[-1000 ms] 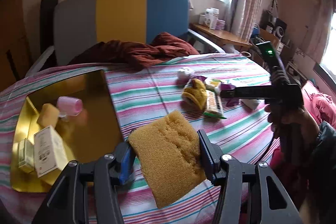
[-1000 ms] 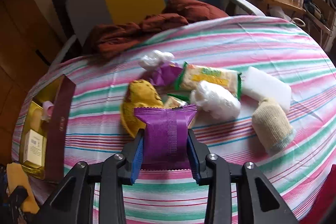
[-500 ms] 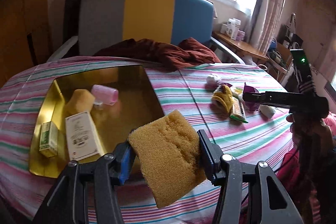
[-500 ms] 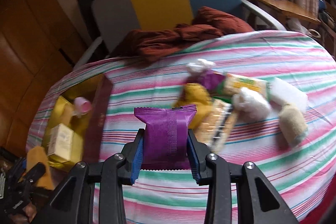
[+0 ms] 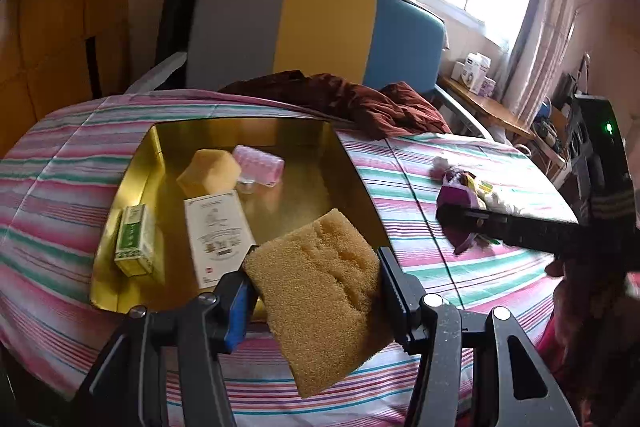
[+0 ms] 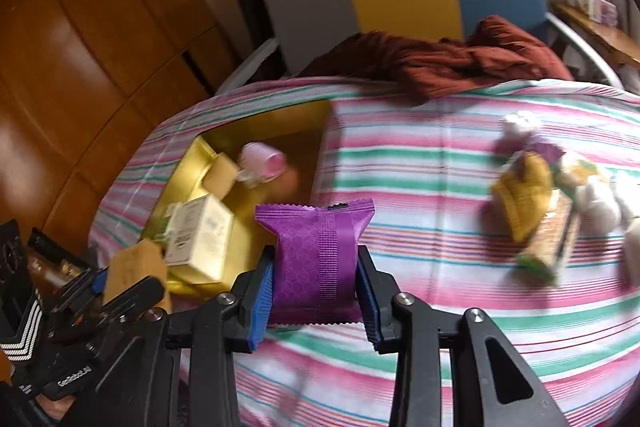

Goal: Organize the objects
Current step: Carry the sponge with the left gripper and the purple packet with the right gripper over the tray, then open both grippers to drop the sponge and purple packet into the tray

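Now carrying step: left gripper clamps sponge over gold tray near edge; right gripper pinches purple packet above striped table mid-area. Next, likely: lower, release into tray.

Sponge: its near side edges are covered by the left gripper pads; its lower corner hangs in front of the bench cloth.
Gold tray: the near rim is partly hidden behind the sponge and the gripper.
White box: print too small to read; its near corner is behind the gripper finger.
Green box: blurred, label unreadable.
Purple packet: its sides are covered by the right gripper pads.
Snack pile: motion-blurred in the right wrist view, items hard to tell apart, cut off at the right edge.
Holding hand: blurred, mostly hidden behind the black gripper body.
Shelf items: too small to identify.
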